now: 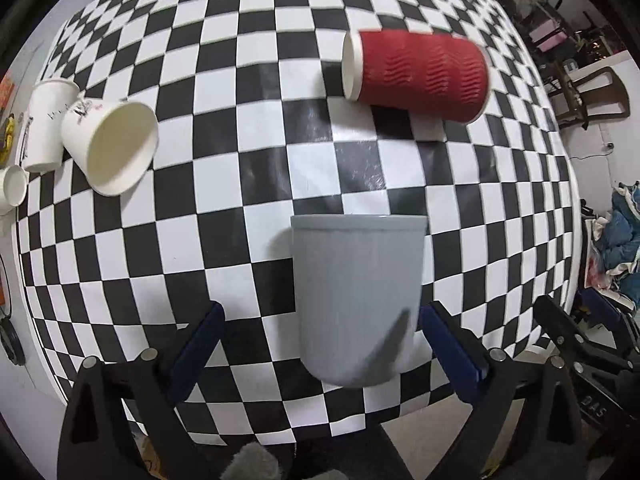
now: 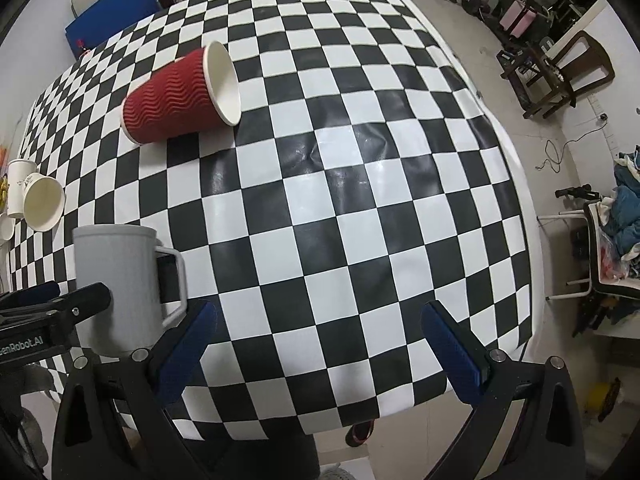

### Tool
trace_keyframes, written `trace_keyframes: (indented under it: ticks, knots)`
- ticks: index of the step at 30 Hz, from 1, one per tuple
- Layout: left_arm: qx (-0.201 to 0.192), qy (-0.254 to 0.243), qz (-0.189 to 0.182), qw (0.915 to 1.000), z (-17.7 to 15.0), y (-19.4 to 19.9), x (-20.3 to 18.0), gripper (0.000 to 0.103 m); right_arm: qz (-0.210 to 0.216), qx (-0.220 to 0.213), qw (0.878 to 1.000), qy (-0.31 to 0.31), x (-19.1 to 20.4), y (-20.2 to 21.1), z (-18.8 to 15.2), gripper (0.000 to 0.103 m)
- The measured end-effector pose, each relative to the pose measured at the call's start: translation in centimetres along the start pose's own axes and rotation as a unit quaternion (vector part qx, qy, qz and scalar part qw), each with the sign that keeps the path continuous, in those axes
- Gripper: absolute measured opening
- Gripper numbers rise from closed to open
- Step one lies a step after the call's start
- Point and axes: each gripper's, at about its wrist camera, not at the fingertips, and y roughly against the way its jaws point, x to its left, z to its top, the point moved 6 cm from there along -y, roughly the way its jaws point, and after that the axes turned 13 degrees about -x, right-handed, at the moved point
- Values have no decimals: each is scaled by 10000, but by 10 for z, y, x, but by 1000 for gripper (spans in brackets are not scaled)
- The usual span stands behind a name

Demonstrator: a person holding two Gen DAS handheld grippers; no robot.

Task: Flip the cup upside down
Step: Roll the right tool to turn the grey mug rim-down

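A grey ribbed mug (image 1: 357, 300) stands on the checkered table with its wider end down. It sits between the fingers of my left gripper (image 1: 326, 340), which is open, with gaps on both sides. In the right wrist view the mug (image 2: 120, 280) shows its handle at the lower left, with the left gripper's dark fingers (image 2: 76, 304) beside it. My right gripper (image 2: 320, 348) is open and empty above the table's near edge. A red ripple paper cup (image 1: 420, 74) lies on its side farther back; it also shows in the right wrist view (image 2: 176, 98).
White paper cups (image 1: 108, 144) lie and stand at the table's left edge, also seen in the right wrist view (image 2: 40, 204). The checkered tablecloth (image 2: 360, 200) ends at the right. Chairs (image 2: 560, 72) and a clothes pile (image 2: 624, 216) stand beyond it.
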Motion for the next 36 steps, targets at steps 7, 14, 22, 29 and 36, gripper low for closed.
trace_keyframes:
  ticks: [7, 14, 22, 29, 36]
  knots:
    - [-691, -368, 89, 9969, 7, 43, 11, 103, -122, -240, 9992, 288, 11, 30, 9, 103]
    - [-1181, -952, 1117, 9821, -7, 49, 58, 103, -480, -621, 9631, 2574, 65, 58, 19, 103]
    - [-668, -374, 1426, 9868, -56, 10, 106, 103, -805, -704, 7451, 6584, 153, 44, -22, 102]
    - [-370, 412, 1444, 9880, -75, -21, 121, 103, -729, -953, 3639, 9237, 183, 16, -81, 97]
    - [-310, 1253, 1631, 9781, -82, -33, 153, 103, -623, -1315, 504, 9881, 171, -20, -99, 91]
